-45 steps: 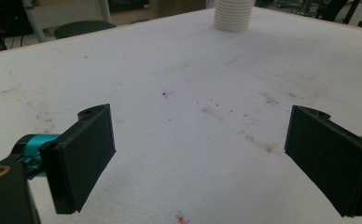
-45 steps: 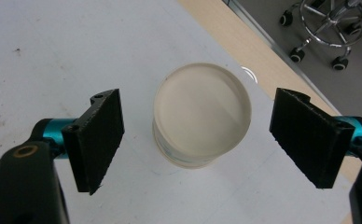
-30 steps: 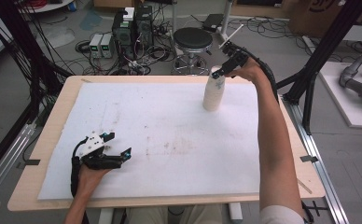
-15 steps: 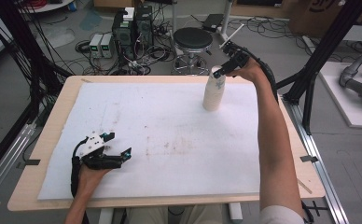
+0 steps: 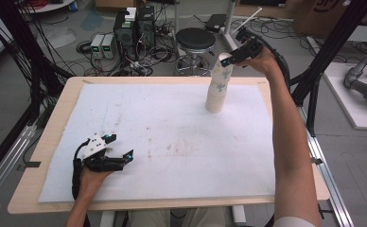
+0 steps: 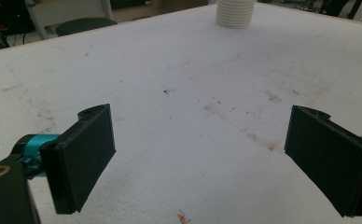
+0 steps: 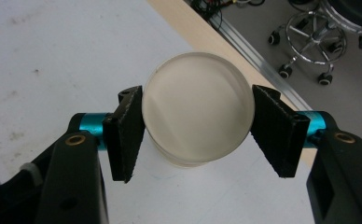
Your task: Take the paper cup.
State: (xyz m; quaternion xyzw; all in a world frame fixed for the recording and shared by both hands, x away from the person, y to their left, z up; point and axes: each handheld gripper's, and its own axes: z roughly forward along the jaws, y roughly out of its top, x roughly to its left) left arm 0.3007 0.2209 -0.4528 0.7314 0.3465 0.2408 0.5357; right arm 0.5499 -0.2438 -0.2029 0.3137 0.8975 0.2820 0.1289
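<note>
A stack of white paper cups stands on the white mat at the far right; its ribbed base appears at the top of the left gripper view. My right gripper is shut on the rim of the top cup, which is held raised above the stack. From above, the cup's round mouth sits squeezed between the two black pads of the right gripper. My left gripper rests on the mat at the near left, open. Nothing lies between the wide-apart jaws of the left gripper.
The white mat covers most of the wooden table and carries faint brown stains. A black stool and electronics boxes stand on the floor beyond the far edge. Black frame posts rise at the right.
The right gripper closed on the top cup and rose with it, drawing it up out of the stack. The left gripper has stayed where it was.
</note>
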